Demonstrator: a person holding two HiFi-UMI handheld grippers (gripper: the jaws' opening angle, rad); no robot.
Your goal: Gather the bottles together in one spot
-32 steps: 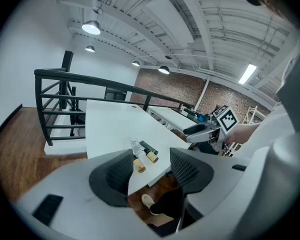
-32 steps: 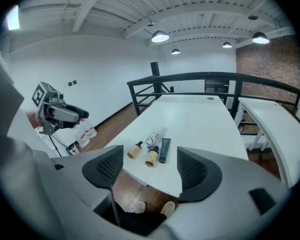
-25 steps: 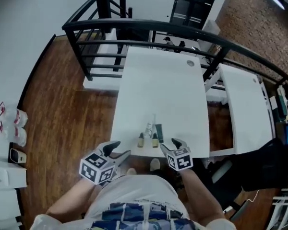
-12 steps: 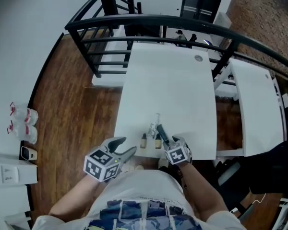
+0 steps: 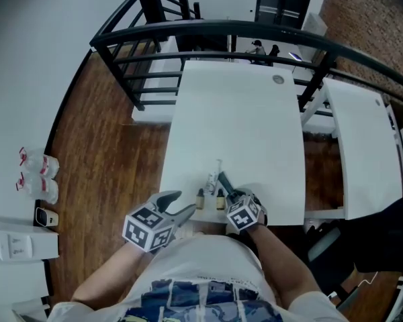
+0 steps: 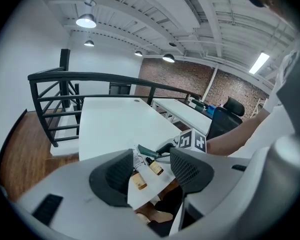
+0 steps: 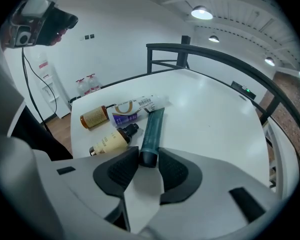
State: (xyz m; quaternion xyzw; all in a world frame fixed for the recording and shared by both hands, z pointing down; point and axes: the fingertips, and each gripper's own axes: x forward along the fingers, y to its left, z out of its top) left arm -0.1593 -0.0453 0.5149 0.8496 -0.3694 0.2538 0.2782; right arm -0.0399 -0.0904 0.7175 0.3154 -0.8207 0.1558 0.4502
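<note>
Setting: white surface point(image 5: 242, 113) on a railed mezzanine — every container lies near its front edge.
Cluster: amber bottle point(image 7: 94, 118), black-capped bottle point(image 7: 110, 141) and white tube point(image 7: 135, 107), just beside one another.
Right gripper point(image 7: 149, 160): closing onto the teal tube point(image 7: 152, 129), pads pressing its end.
Left gripper point(image 6: 151, 165): jaws apart, empty, off the surface's edge.
Progress: nearly gathered — seemingly only the teal tube's placement remains.

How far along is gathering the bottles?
Done: two amber bottles and the white tube lie bunched at the table edge. In hand: right hand-held gripper, jaws closing on the dark teal tube. Left: likely nudge it closer; left hand-held gripper open, empty.
</note>
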